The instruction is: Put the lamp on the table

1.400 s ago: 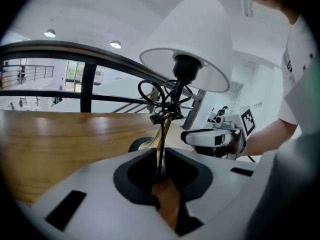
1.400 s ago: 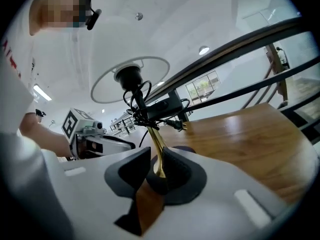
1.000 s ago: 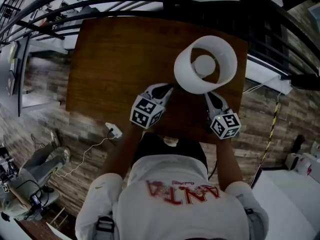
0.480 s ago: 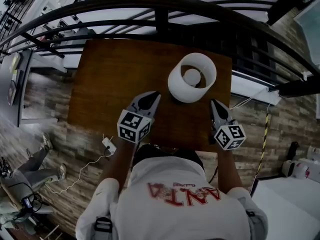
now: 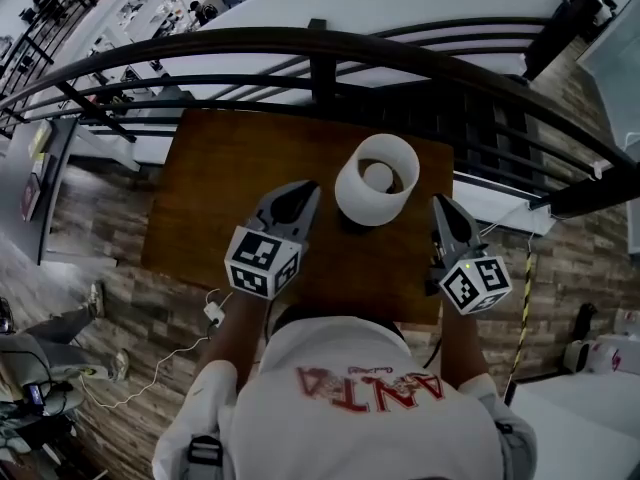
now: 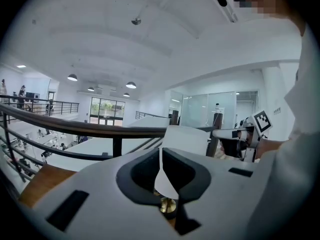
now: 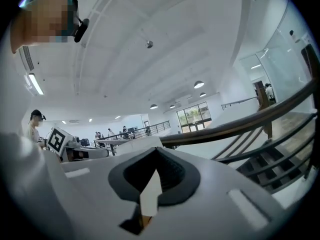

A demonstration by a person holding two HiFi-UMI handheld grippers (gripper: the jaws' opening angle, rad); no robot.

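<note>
The lamp (image 5: 375, 178), with a white drum shade, stands upright on the brown table (image 5: 220, 178), right of the middle and toward the far edge. My left gripper (image 5: 303, 192) hovers just left of the shade, apart from it, its jaws shut on nothing. My right gripper (image 5: 440, 204) is just right of the shade, also apart and shut. In the left gripper view the shade (image 6: 187, 139) and a brass part of the lamp (image 6: 167, 205) show past the shut left gripper (image 6: 160, 151). In the right gripper view the shade (image 7: 149, 198) shows through the gap behind the shut right gripper (image 7: 156, 151).
A black metal railing (image 5: 320, 43) runs right behind the table's far edge. Dark stairs (image 5: 490, 133) drop away at the right. A white cable with a plug (image 5: 212, 313) lies on the wooden floor by the table's near left corner.
Both grippers were under the raised shade a second ago. The lamp has come down onto the table, and both grippers have drawn back to either side of it, empty.
</note>
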